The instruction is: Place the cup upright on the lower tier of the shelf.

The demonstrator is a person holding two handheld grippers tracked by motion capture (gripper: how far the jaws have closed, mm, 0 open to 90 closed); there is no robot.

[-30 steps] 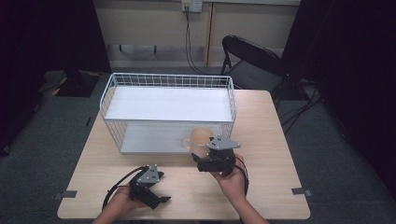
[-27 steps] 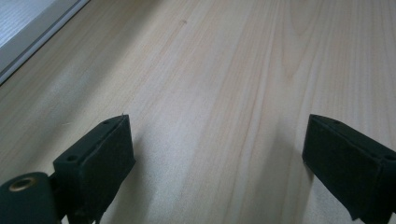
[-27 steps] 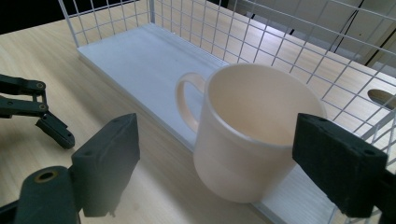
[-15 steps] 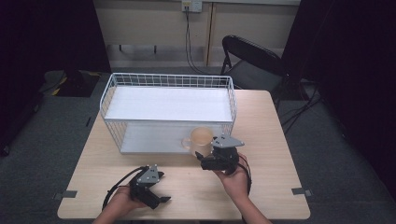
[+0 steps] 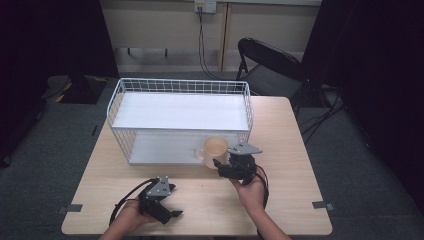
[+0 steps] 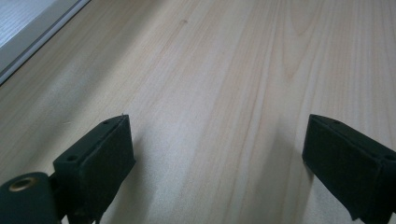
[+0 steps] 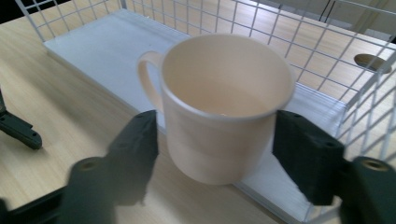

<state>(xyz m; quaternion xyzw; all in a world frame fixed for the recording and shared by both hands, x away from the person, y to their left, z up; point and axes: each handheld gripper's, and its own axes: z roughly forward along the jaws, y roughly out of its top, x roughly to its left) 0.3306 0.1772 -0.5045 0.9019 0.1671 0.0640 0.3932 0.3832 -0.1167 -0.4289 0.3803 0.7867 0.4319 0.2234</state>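
A cream cup (image 5: pixel 216 148) (image 7: pixel 224 116) stands upright at the front right corner of the white wire rack's (image 5: pixel 180 85) lower board, handle to the left. My right gripper (image 5: pixel 222 159) (image 7: pixel 215 123) reaches in from the front with the cup between its jaws, which have just been closing. The right pad (image 7: pixel 299 149) lies against the cup's wall; the blurred left pad (image 7: pixel 137 149) is a sliver short of it. My left gripper (image 5: pixel 169 210) (image 6: pixel 217 140) rests low over bare tabletop near the front edge, open, nothing between its jaws.
The rack (image 7: pixel 327 56) has wire walls and an upper shelf (image 5: pixel 180 111) over the board. Its right wire wall stands close beside the cup. A black folding chair (image 5: pixel 270 65) sits behind the wooden table (image 5: pixel 285 130). Bare tabletop lies right of the rack.
The right gripper has edged forward to the cup and its jaws have narrowed around it. The left gripper has stayed where it was.
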